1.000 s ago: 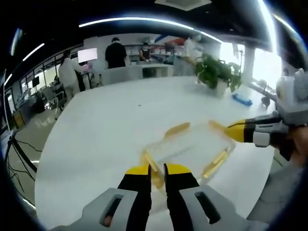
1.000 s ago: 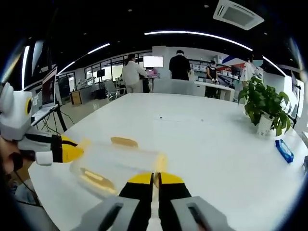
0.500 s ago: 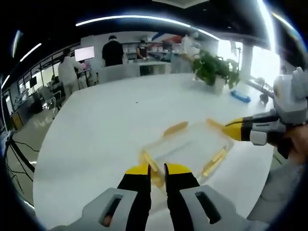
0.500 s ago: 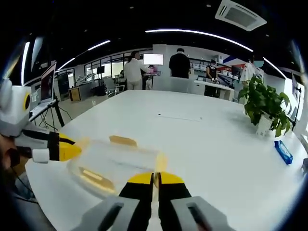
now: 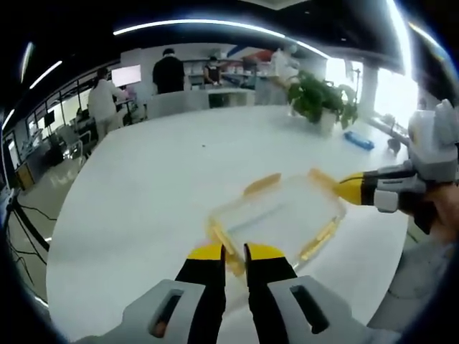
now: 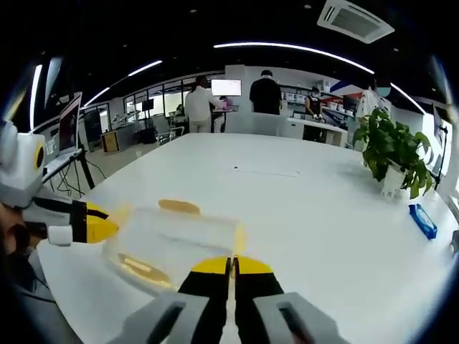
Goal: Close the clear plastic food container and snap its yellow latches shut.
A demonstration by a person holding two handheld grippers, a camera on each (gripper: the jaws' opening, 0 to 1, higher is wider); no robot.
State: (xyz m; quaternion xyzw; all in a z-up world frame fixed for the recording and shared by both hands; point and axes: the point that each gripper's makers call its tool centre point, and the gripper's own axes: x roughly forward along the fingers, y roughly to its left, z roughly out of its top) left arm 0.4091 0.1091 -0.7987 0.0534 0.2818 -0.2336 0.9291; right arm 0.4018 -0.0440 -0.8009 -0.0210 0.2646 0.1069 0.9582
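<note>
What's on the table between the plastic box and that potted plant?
Nothing: in the right gripper view, bare white table lies between the container and the plant.

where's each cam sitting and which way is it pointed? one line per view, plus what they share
Left gripper view: rides on the left gripper, looking along its jaws at the clear plastic food container with yellow latches; right gripper enters from the right.
Right gripper view: rides on the right gripper, facing the container from its opposite end; left gripper enters from the left.
Shared: the container, white table, potted green plant.
</note>
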